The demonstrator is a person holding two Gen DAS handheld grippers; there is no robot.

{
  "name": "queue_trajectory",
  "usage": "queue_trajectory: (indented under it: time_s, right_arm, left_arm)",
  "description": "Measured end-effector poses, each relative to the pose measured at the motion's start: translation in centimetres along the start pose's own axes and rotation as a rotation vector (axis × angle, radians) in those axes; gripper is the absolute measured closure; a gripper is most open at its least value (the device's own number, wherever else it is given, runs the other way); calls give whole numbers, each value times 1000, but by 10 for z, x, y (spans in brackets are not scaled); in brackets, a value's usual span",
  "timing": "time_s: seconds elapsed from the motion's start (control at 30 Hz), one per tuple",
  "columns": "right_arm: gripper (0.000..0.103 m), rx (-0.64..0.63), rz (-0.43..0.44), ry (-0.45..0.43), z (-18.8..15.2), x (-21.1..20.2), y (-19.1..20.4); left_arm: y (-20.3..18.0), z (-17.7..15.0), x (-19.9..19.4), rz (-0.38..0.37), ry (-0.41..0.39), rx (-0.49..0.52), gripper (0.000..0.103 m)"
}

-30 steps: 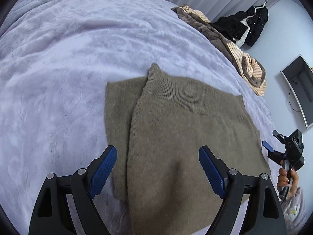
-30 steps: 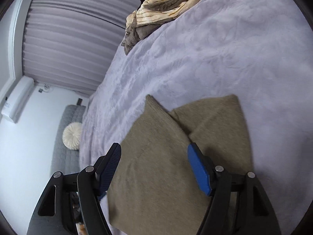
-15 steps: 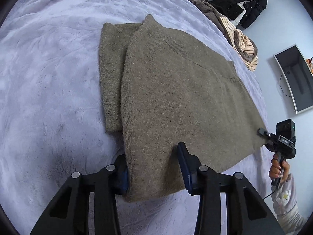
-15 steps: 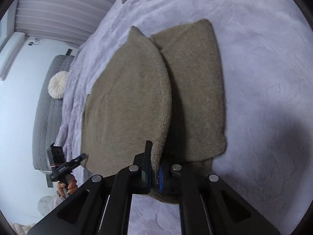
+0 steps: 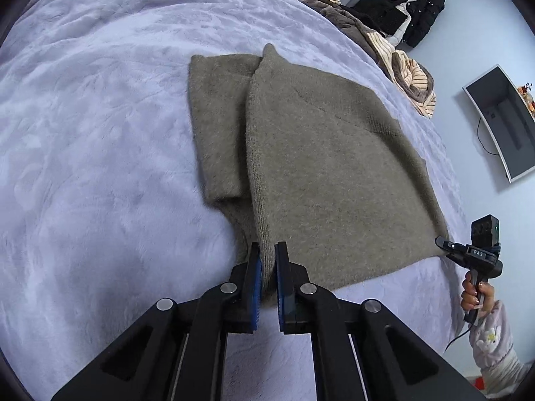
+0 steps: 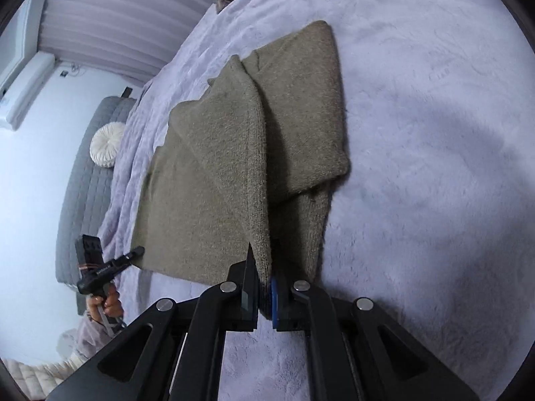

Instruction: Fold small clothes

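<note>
One olive-brown knitted garment (image 5: 327,173) spread flat, one sleeve (image 5: 217,127) folded in along its edge. One lilac plush bedspread (image 5: 93,107) beneath. Two black grippers: left gripper (image 5: 267,260) and right gripper (image 6: 264,277), two fingers apiece, each pair pinched on one corner of the garment's near edge. Two bare hands around the handles, left hand (image 6: 108,302) and right hand (image 5: 474,295). One heap of striped and brown clothes (image 5: 394,53). One black jacket (image 5: 411,13) on one white hanger. One wall-mounted screen (image 5: 501,120). One round white cushion (image 6: 107,144) on one grey sofa (image 6: 83,180).
</note>
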State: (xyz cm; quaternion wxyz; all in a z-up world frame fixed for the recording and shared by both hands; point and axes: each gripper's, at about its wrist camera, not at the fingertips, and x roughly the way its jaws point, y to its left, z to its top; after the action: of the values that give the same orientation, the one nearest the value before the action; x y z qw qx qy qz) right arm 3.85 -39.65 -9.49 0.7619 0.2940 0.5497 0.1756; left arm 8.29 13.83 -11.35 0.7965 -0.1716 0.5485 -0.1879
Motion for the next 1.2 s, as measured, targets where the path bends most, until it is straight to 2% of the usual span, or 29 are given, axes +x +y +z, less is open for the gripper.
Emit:
queue_trajectory:
  time_s: [0.07, 0.13, 0.2, 0.23, 0.27, 0.33, 0.37, 0.4, 0.43, 0.47, 0.5, 0.6, 0.73, 0.8, 0.9, 0.97, 1.03, 1.07, 1.17, 1.2]
  right_arm:
    - [98, 15, -23, 16, -2, 3, -6]
    - [98, 51, -5, 3, -4, 5, -9]
    - [98, 91, 6, -32, -7, -2, -14]
    - [98, 108, 5, -47, -9, -6, -15]
    - [95, 121, -4, -69, -10, -13, -16]
    - [93, 111, -42, -132, -7, -30, -16]
    - [88, 96, -67, -173, -3, -39, -12]
    - [81, 83, -72, -204, 1, -46, -9]
    - [78, 77, -71, -226, 7, -51, -7]
    - [66, 74, -59, -243, 15, -52, -3]
    - [58, 70, -55, -247, 24, -50, 1]
    - [58, 20, -84, -232, 61, -24, 28]
    - [58, 7, -98, -228, 111, 15, 49]
    - [58, -14, -136, -229, 131, 33, 56]
    - [58, -24, -149, -201, 152, 56, 59]
    - [58, -43, -149, -158, 159, 71, 60]
    - [71, -80, -179, -94, 160, 87, 64]
    - [95, -119, -207, -61, 159, 94, 68]
    - [95, -249, -287, -117, 150, 90, 83]
    - [95, -279, -346, -158, 149, 86, 86]
  left_arm:
    - [11, -16, 10, 10, 40, -21, 94]
    - [17, -26, 8, -6, 15, -39, 94]
    - [16, -27, -1, 17, -11, -55, 94]
    - [16, -27, -6, 46, -15, -65, 80]
    - [16, -26, -12, 76, -16, -78, 52]
    - [12, -22, -29, 131, -97, -73, 22]
    - [8, -20, -40, 131, -155, -54, 22]
    - [5, -15, -45, 120, -172, -39, 22]
    - [2, -9, -49, 114, -181, -35, 22]
    - [-1, -1, -50, 109, -190, -34, 22]
    - [-5, 8, -48, 107, -192, -26, 22]
    - [-26, 42, -30, 144, -211, 26, 22]
    - [-58, 91, 7, 100, -225, 60, 22]
    - [-68, 109, 25, 91, -223, 67, 22]
    - [-72, 126, 50, 82, -207, 58, 22]
    - [-67, 129, 64, 106, -192, 50, 22]
    - [-61, 130, 77, 126, -176, 41, 22]
    - [-58, 129, 81, 124, -174, 40, 22]
    - [-58, 123, 85, 127, -191, 73, 22]
    - [-59, 121, 87, 139, -194, 92, 22]
